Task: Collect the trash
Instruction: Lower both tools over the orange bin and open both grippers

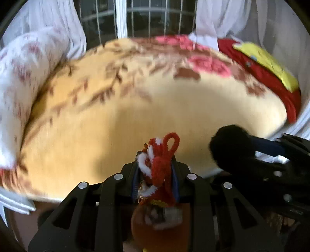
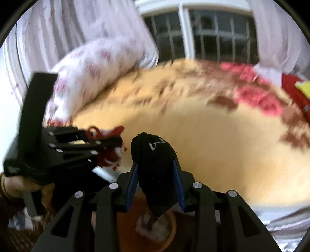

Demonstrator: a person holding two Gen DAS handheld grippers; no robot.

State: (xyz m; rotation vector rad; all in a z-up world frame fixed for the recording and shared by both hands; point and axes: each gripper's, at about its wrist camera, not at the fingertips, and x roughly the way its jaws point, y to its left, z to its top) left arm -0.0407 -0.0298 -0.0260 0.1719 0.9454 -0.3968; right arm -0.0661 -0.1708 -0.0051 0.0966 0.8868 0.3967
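Observation:
My left gripper (image 1: 157, 170) is shut on a red and white yarn ornament (image 1: 164, 155), which sticks up between the blue pads. My right gripper (image 2: 155, 170) is shut on a black cloth item (image 2: 153, 155) with a small white mark. Both hang over the near edge of the bed. Right beneath them stands an orange bin (image 1: 139, 232) with scraps inside, also visible in the right wrist view as the orange bin (image 2: 168, 243). In the left wrist view the black cloth (image 1: 230, 147) shows at the right. The left gripper (image 2: 118, 142) with the ornament (image 2: 110, 157) shows at the left in the right wrist view.
A bed with a yellow flowered blanket (image 1: 155, 108) fills the view ahead. A white pillow with red flowers (image 1: 23, 77) lies at its left, a red and yellow cushion (image 1: 271, 69) at its right. Curtains and a barred window (image 1: 135, 17) stand behind. A hand (image 2: 17, 184) holds the left gripper.

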